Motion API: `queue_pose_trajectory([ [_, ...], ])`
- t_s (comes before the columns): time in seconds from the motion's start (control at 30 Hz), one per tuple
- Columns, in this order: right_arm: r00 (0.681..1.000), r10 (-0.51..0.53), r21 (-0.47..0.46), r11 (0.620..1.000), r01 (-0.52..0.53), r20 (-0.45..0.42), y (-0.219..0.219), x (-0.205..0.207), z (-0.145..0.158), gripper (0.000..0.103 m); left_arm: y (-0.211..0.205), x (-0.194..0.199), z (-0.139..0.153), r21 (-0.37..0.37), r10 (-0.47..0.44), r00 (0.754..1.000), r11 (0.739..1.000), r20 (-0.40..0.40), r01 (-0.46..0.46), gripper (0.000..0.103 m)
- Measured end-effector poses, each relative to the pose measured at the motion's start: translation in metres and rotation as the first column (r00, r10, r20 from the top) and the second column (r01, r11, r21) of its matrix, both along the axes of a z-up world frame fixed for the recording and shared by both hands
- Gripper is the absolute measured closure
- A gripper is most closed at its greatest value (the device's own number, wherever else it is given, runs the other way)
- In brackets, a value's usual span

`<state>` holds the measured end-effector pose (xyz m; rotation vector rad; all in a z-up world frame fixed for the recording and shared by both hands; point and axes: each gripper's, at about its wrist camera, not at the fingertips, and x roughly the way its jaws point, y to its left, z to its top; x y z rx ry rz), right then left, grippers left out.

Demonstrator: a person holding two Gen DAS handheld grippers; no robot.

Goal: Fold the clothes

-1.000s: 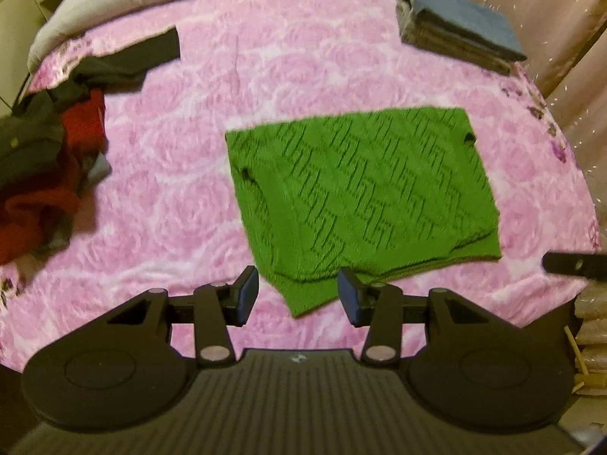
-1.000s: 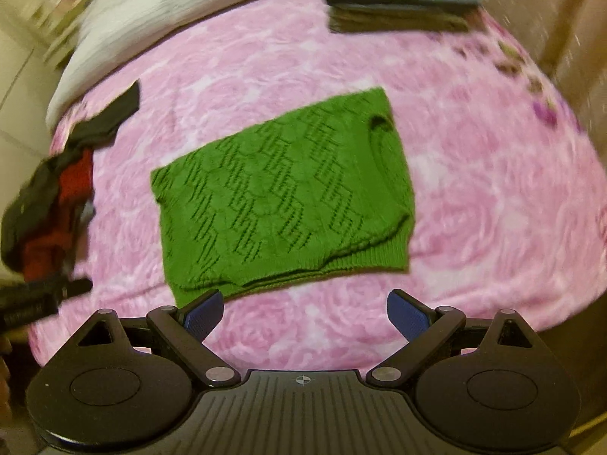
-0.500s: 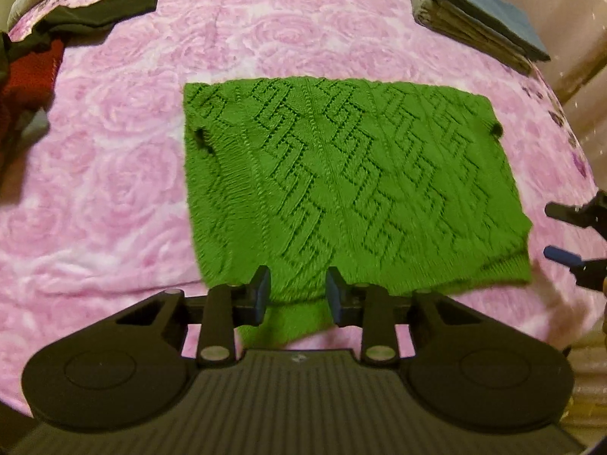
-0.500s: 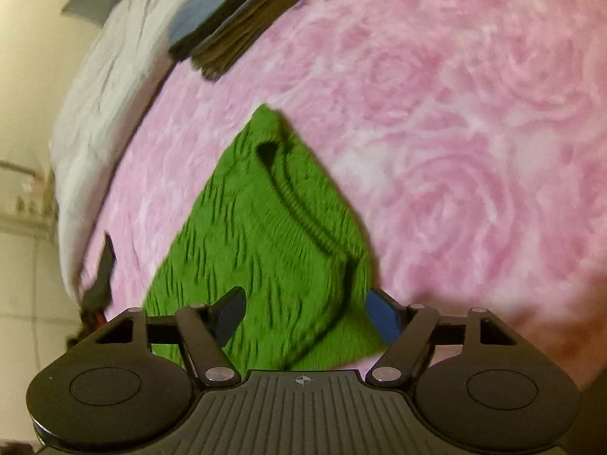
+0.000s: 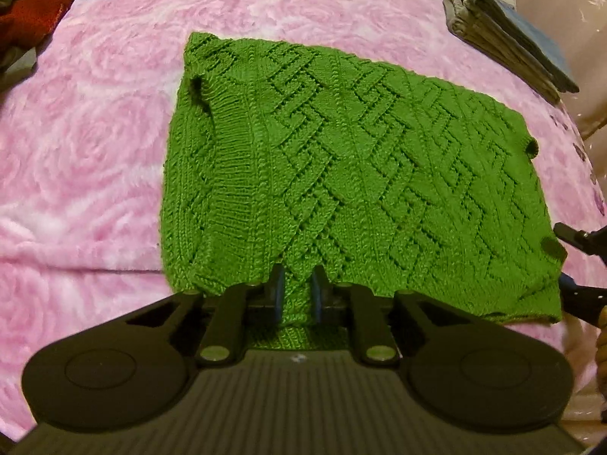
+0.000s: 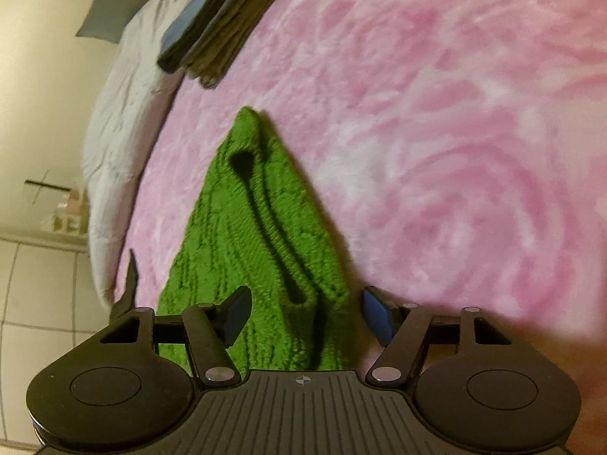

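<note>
Bed: pink rose-patterned blanket (image 5: 95, 144) covers it; a pale quilt (image 6: 114, 113) lies bunched along the far edge.
Green knit sweater (image 5: 341, 174): folded flat in the middle of the bed, cable pattern up; its near hem runs under the left tool's body and is cut off there.
Hidden or unclear: the right view is soft with blur; only one narrow end of the sweater shows in it, with a dark fold line down the middle. How many layers the fold has cannot be told.
Left tongs (image 5: 296, 295): jaws have just been closing and now stand narrow, clenched on a raised pinch of the sweater's near hem, pads pressing the knit on both sides.
Right tongs (image 6: 305, 314): jaws have just been closing yet are released, partly spread, astride the sweater's end; neither blue pad visibly presses the cloth. In the left view they sit at the sweater's right corner.
Folded stack (image 5: 508, 41): blue over olive cloths, at the far right corner of the bed, well apart from the sweater.
Unfolded heap (image 5: 34, 3): red and dark garments, far left, mostly cut off by the frame.
</note>
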<state>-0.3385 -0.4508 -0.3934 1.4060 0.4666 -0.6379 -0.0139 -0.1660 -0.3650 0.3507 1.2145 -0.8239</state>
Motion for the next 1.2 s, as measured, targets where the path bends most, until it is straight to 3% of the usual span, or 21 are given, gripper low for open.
queue_pose_trajectory([
  [0.13,0.999,0.002,-0.010,1.000,-0.001,0.053,0.005,0.002,-0.009,0.049,0.001,0.001,0.000,-0.003,-0.003,1.000,1.000,-0.008,0.003,0.090],
  [0.2,0.998,-0.014,0.005,1.000,0.013,0.059,0.007,-0.001,-0.013,0.066,0.002,0.001,0.000,-0.006,-0.011,1.000,1.000,-0.006,0.011,0.090],
  [0.23,0.998,-0.019,0.019,1.000,0.018,0.066,0.008,-0.001,-0.015,0.070,0.001,0.001,0.000,-0.007,-0.018,1.000,1.000,-0.005,0.018,0.090],
  [0.33,0.998,-0.015,0.021,1.000,0.014,0.060,0.012,0.003,-0.015,0.072,0.001,0.003,-0.001,-0.013,-0.038,0.999,0.999,-0.014,0.038,0.090],
  [0.37,0.999,-0.009,0.010,1.000,0.008,0.040,0.012,0.005,-0.013,0.077,0.002,0.005,-0.001,-0.016,-0.044,0.999,0.999,-0.021,0.044,0.090],
  [0.4,1.000,-0.007,0.005,1.000,0.007,0.012,0.012,0.007,-0.012,0.083,0.002,0.006,-0.001,-0.020,-0.051,0.998,0.999,-0.029,0.050,0.090],
  [0.47,0.999,-0.010,0.002,1.000,0.010,-0.043,0.011,0.015,-0.007,0.085,0.003,0.011,-0.001,-0.029,-0.068,0.996,0.997,-0.052,0.067,0.090],
  [0.53,0.989,0.012,-0.035,0.999,-0.018,-0.150,0.012,0.029,0.006,0.086,0.005,0.018,0.001,-0.043,-0.081,0.993,0.996,-0.082,0.078,0.090],
  [0.6,0.944,0.069,-0.127,0.985,-0.115,-0.322,0.018,0.058,0.029,0.087,0.011,0.028,0.005,-0.065,-0.078,0.990,0.995,-0.113,0.071,0.090],
  [0.63,0.897,0.101,-0.187,0.962,-0.197,-0.430,0.023,0.078,0.042,0.087,0.016,0.034,0.008,-0.076,-0.071,0.990,0.995,-0.122,0.062,0.090],
  [0.7,0.794,0.122,-0.307,0.879,-0.366,-0.596,0.044,0.119,0.066,0.087,0.027,0.048,0.014,-0.089,-0.056,0.990,0.995,-0.130,0.045,0.090],
  [0.77,0.714,0.108,-0.414,0.751,-0.515,-0.692,0.075,0.159,0.087,0.088,0.040,0.064,0.021,-0.096,-0.040,0.991,0.995,-0.128,0.028,0.090],
  [0.83,0.679,0.097,-0.498,0.605,-0.621,-0.728,0.113,0.193,0.103,0.088,0.055,0.082,0.027,-0.092,-0.020,0.993,0.996,-0.117,0.009,0.090],
  [0.93,0.656,0.141,-0.569,0.387,-0.726,-0.741,0.176,0.239,0.117,0.088,0.078,0.116,0.036,-0.083,0.017,0.994,0.996,-0.109,-0.026,0.090],
  [1.03,0.624,0.233,-0.584,0.221,-0.781,-0.746,0.230,0.272,0.115,0.088,0.100,0.145,0.040,-0.079,0.052,0.990,0.995,-0.129,-0.063,0.090],
  [1.13,0.539,0.306,-0.535,0.103,-0.839,-0.785,0.273,0.294,0.091,0.088,0.118,0.164,0.035,-0.065,0.061,0.988,0.995,-0.142,-0.071,0.090],
  [1.2,0.461,0.347,-0.463,0.084,-0.882,-0.816,0.288,0.301,0.066,0.088,0.126,0.170,0.028,-0.057,0.067,0.985,0.995,-0.162,-0.077,0.090],
])
